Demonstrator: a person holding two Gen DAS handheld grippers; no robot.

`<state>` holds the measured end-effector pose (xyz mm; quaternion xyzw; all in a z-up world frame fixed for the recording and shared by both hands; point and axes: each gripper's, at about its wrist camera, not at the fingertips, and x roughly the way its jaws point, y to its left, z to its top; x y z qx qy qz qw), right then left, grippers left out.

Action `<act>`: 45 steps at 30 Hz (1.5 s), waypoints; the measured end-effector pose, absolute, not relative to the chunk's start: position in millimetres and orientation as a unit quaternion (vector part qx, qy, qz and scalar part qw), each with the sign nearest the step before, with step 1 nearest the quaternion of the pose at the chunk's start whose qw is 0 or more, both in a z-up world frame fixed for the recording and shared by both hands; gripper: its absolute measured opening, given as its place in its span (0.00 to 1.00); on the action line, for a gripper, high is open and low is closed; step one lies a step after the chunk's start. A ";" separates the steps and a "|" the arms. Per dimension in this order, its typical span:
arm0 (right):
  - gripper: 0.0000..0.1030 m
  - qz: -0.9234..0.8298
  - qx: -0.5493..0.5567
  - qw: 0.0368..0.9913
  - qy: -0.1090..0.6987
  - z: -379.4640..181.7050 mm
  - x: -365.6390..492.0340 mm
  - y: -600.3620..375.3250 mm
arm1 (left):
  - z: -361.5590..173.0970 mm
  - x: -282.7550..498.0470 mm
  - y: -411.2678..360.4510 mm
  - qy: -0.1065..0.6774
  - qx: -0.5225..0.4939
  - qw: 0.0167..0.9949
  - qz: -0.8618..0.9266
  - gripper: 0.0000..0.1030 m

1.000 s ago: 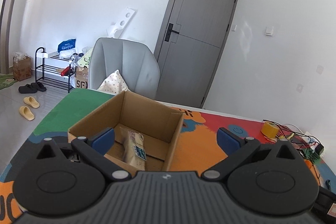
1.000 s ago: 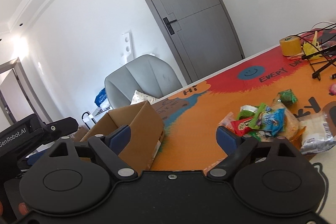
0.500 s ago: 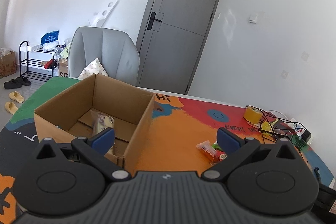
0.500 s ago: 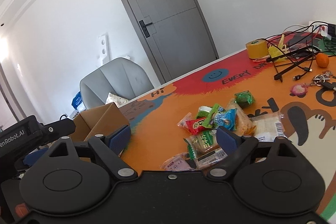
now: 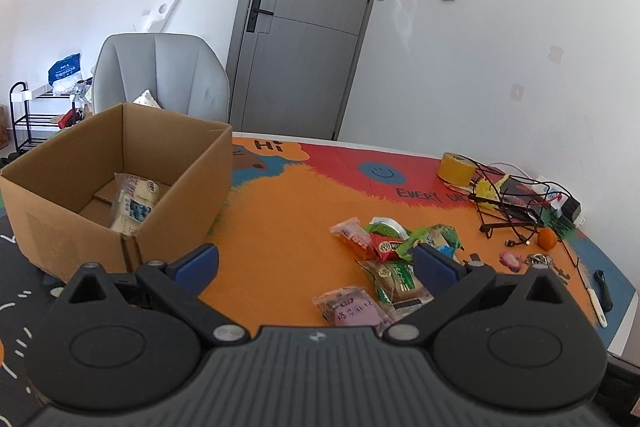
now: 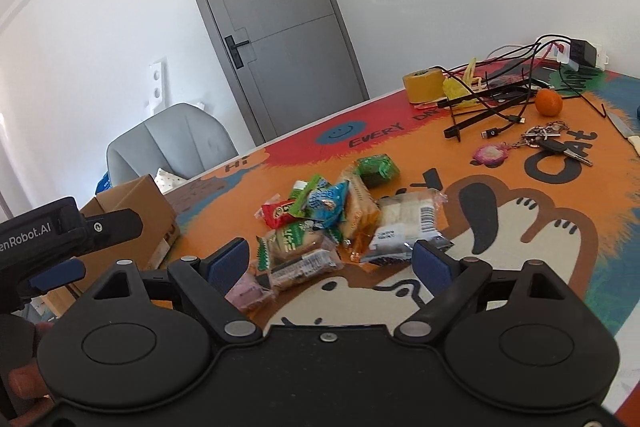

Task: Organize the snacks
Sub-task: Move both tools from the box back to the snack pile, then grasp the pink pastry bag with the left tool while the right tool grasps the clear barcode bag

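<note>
my left gripper and right gripper both hang with jaws spread, holding nothing. my own rig cuts off the near edge of the snack pile at mid-frame; its small print is unreadable. at left, the cardboard box holds one pale packet. farther off, the mat reads "hi" and "every".

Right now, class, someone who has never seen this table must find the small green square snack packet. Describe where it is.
Start at the orange part of the table mat and find the snack pile in its middle. The green square packet lies at the pile's far edge, toward the blue smiley face. It alone is plain dark green, square, and lies slightly apart.
</note>
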<state>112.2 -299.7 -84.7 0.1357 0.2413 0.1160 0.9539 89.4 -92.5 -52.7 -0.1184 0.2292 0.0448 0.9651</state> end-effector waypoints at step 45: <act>0.52 0.043 0.138 0.952 0.271 -120.7 189.7 -299.4 | -116.1 150.9 -120.1 0.319 -0.098 0.941 0.065 0.31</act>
